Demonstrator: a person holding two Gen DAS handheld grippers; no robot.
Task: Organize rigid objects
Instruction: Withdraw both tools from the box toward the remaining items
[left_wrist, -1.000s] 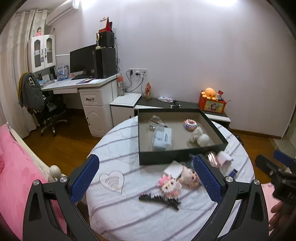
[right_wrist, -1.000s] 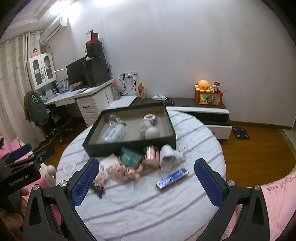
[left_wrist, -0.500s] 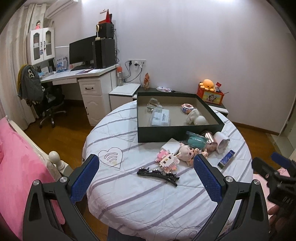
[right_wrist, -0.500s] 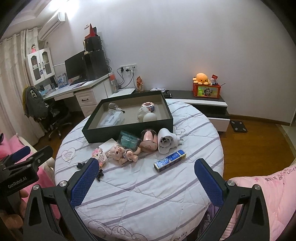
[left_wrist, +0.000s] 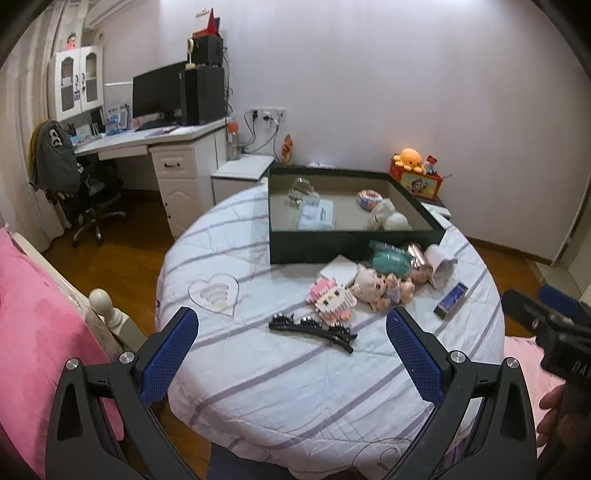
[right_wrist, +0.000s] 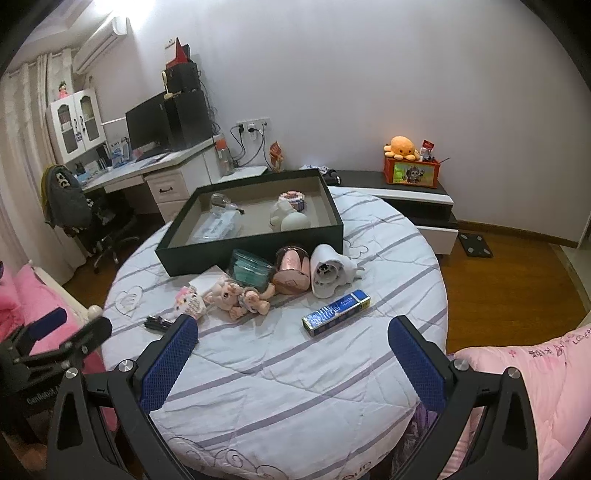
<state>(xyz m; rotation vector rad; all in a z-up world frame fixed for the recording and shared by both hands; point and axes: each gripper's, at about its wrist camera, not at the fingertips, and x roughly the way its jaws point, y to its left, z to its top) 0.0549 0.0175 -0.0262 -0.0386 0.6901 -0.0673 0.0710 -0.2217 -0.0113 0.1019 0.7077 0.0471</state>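
hovering above the near edge of the round table with a striped white cloth (right_wrist: 280, 376), the left gripper (left_wrist: 291, 354) and right gripper (right_wrist: 291, 354) both have their blue-padded jaws spread wide, holding nothing. a dark green shallow cardboard box (right_wrist: 255, 247) sits at the far side, already containing a few small items. just in front of it lie a pink doll (right_wrist: 240, 297), a teal jar (right_wrist: 253, 273), a rose-gold cup (right_wrist: 291, 271), a white plug-in device (right_wrist: 328, 273), a blue rectangular packet (right_wrist: 336, 312) and a black hair clip (left_wrist: 314, 330).

Dim ceiling light, perhaps slightly soft focus, strong fisheye bending, dark corners.
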